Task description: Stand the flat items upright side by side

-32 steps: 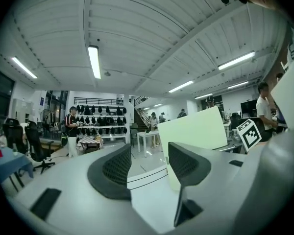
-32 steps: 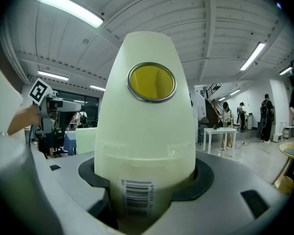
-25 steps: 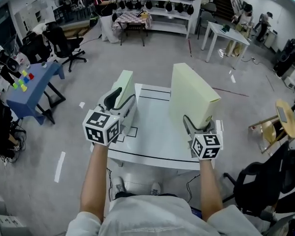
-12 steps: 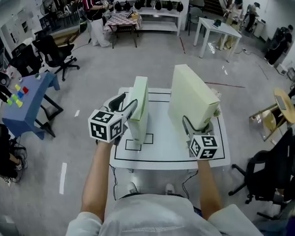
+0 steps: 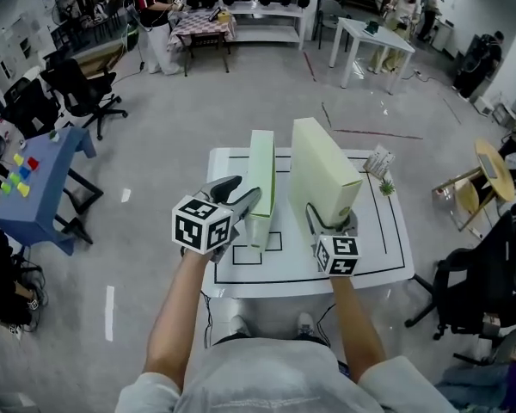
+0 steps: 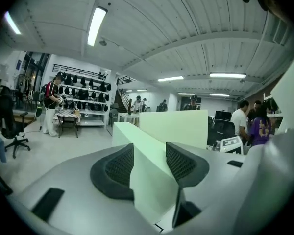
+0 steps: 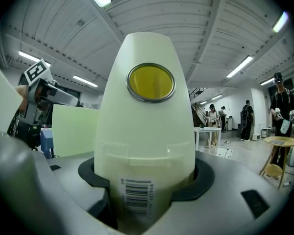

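We found the left gripper (image 5: pixel 249 200) pinching the thin box (image 5: pixel 261 175). Its jaws stood partly spread, and both pads (image 6: pixel 121 166) pressed on the box's near edge. The right gripper (image 5: pixel 331 222) was clamped on the thick box (image 5: pixel 320 175). Its jaws stood wider, and they gripped the near end, which carried a barcode below a round yellow disc (image 7: pixel 150 82).

Both boxes stood upright on their long edges, side by side near the middle of the table (image 5: pixel 387 265). They ran from the near edge toward the far edge, with a narrow gap between them. The thin box was on the left. Its near lower corner sat over a small square (image 5: pixel 270 242) marked inside the black outline (image 5: pixel 402 231). We could not tell whether either box rested on the surface.

A small card (image 5: pixel 377 161) and a green sprig (image 5: pixel 386 187) lay near the far right corner, to the right of the thick box and apart from it. Off the table, a blue table (image 5: pixel 47 157) stood to the left and a round stool (image 5: pixel 494 175) to the right.
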